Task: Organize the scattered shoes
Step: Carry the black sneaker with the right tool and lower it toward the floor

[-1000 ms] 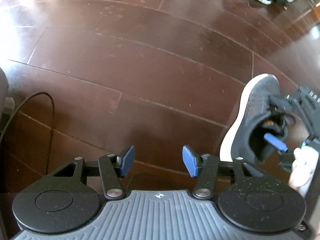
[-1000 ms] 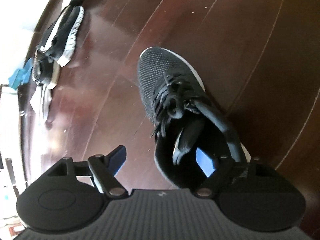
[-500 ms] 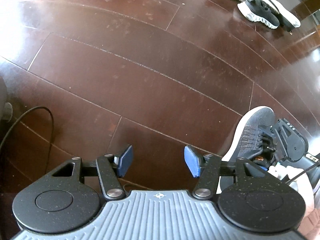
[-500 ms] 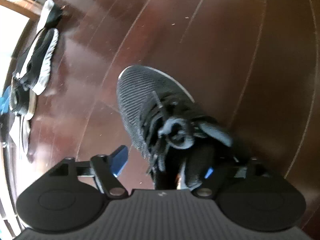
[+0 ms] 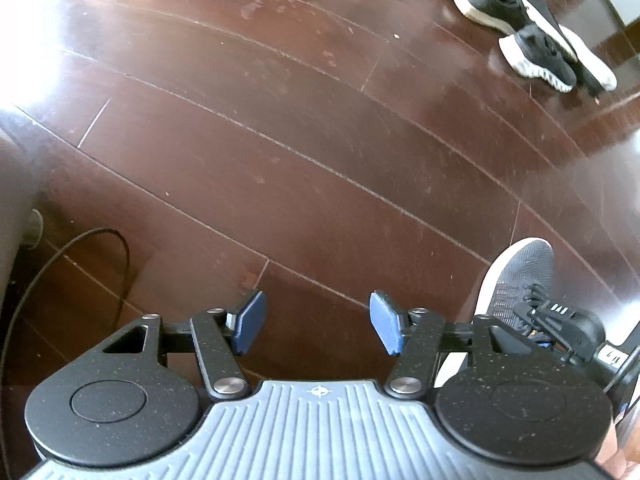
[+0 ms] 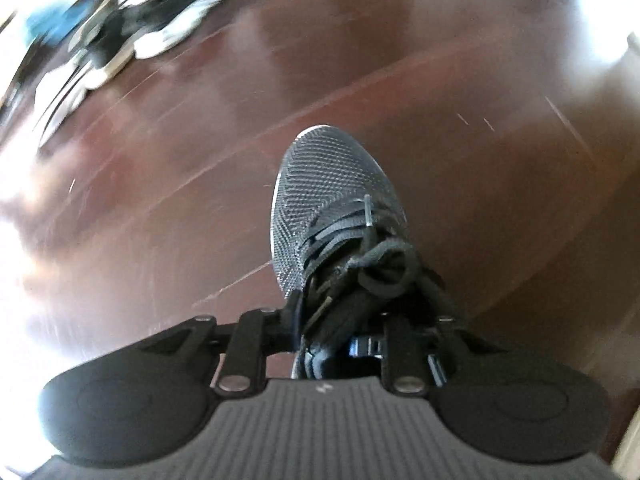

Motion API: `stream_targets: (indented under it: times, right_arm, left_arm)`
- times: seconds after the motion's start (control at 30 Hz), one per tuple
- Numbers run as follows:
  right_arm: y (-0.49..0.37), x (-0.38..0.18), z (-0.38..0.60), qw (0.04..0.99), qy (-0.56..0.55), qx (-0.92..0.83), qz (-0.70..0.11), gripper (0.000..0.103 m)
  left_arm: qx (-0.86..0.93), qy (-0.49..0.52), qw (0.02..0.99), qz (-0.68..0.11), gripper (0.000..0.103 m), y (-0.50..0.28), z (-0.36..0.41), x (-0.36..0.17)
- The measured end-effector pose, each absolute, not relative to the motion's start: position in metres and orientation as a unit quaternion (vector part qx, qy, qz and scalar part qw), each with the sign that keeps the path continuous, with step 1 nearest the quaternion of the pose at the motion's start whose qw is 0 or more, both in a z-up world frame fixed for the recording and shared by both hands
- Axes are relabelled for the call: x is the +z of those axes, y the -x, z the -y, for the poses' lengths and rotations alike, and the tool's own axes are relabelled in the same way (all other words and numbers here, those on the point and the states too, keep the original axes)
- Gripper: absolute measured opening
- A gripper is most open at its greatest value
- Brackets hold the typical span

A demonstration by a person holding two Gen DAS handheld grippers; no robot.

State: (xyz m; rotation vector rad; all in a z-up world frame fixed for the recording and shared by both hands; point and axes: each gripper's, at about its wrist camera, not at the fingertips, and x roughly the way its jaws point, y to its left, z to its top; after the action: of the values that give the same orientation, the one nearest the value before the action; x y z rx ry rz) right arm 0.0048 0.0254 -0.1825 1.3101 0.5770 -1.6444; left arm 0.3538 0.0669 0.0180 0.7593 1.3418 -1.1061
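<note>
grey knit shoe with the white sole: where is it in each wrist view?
Left wrist view: grey knit shoe at the lower right edge, toe pointing up, heel hidden behind the right claw.
Right wrist view: same shoe centre frame, toe up, its collar between the fingers of the right claw.
Shared landmark: pile of black-and-white shoes, upper right in left view, blurred upper left in right view.
</note>
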Motion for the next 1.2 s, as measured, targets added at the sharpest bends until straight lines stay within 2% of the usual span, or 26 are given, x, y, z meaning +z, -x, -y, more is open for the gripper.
stream_targets:
  times: [0.3,0.57,0.87,1.2]
  right_arm:
    - [-0.082,-0.149,0.008,0.660,-0.336,-0.527,-0.417,0.022]
    - [-0.182,-0.131,0.022,0.776,-0.162,-0.301,-0.530,0.021]
    - [-0.267,-0.138,0.029,0.777,0.051,-0.058,-0.624,0.021]
    - [-0.327,-0.152,0.030,0.720,0.211,0.058,-0.659,0.021]
  left_arm:
    - [-0.478,-0.342,0.619,-0.521,0.068,-0.383,-0.059,0.037]
    - [-0.465,-0.320,0.630,-0.533,0.068,-0.420,-0.053,0.047]
    - [-0.443,-0.285,0.644,-0.555,0.069,-0.460,-0.052,0.051]
    - [-0.422,-0.246,0.645,-0.587,0.069,-0.498,-0.051,0.047]
